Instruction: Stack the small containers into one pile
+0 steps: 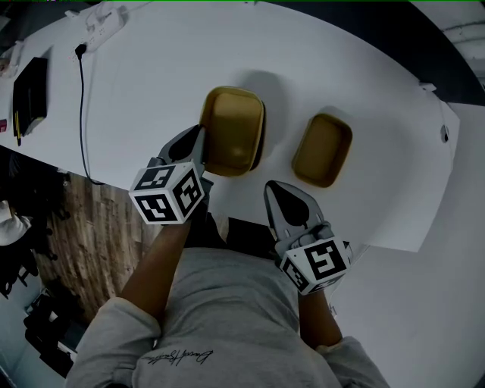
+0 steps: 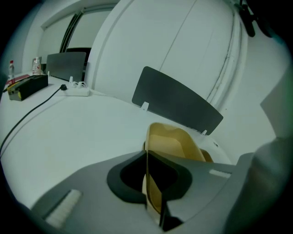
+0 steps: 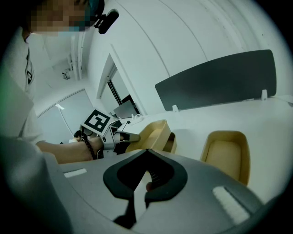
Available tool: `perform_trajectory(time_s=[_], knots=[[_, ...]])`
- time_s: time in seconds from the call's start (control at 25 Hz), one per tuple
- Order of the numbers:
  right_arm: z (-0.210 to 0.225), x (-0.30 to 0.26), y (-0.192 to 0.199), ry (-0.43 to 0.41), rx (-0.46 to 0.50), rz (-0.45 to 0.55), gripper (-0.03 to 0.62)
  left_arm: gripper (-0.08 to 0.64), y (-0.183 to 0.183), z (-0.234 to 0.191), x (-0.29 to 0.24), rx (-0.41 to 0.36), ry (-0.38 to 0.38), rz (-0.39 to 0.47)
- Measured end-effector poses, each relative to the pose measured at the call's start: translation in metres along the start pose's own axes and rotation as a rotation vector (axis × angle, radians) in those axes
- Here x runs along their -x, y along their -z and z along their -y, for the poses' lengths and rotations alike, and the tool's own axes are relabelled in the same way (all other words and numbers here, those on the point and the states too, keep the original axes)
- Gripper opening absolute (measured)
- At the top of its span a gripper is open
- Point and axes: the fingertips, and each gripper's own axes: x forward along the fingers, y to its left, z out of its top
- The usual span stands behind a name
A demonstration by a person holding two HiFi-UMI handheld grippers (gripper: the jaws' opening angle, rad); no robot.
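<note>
My left gripper (image 1: 200, 145) is shut on the near rim of a tan container (image 1: 231, 129), which sits tilted over a second container whose dark edge (image 1: 261, 148) shows beside it. Whether the two touch I cannot tell. In the left gripper view the container's wall (image 2: 171, 141) runs between the jaws of the left gripper (image 2: 149, 157). A third tan container (image 1: 322, 149) stands alone to the right, open side up (image 3: 226, 153). My right gripper (image 1: 279, 191) hangs shut and empty near the table's front edge, short of that container. The right gripper view shows the right gripper (image 3: 145, 153) and the held container (image 3: 153, 132).
A black cable (image 1: 82, 98), a black device (image 1: 30, 87) and a white power strip (image 1: 102, 23) lie at the table's far left. A dark divider panel (image 2: 176, 103) stands along the table's far side. The white table (image 1: 379, 235) ends just in front of my body.
</note>
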Motion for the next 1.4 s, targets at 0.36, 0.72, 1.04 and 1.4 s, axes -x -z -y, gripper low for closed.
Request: perform_trajectory(time_s=[0.36, 0.72, 1.04, 1.4], knots=[[0.013, 0.000, 0.008, -0.014, -0.011, -0.019, 0.015, 0.011, 0.003, 0.010, -0.007, 0.016, -0.011, 0.002], [0.018, -0.002, 0.009, -0.025, -0.015, -0.025, 0.015, 0.011, 0.016, 0.006, -0.011, 0.037, -0.048, -0.009], [0.024, 0.000, 0.014, -0.028, -0.028, -0.032, 0.015, 0.022, 0.021, 0.007, -0.016, -0.022, -0.091, -0.004], [0.026, -0.001, 0.018, -0.025, -0.040, -0.030, 0.015, 0.106, 0.024, 0.010, -0.018, -0.043, -0.080, -0.003]])
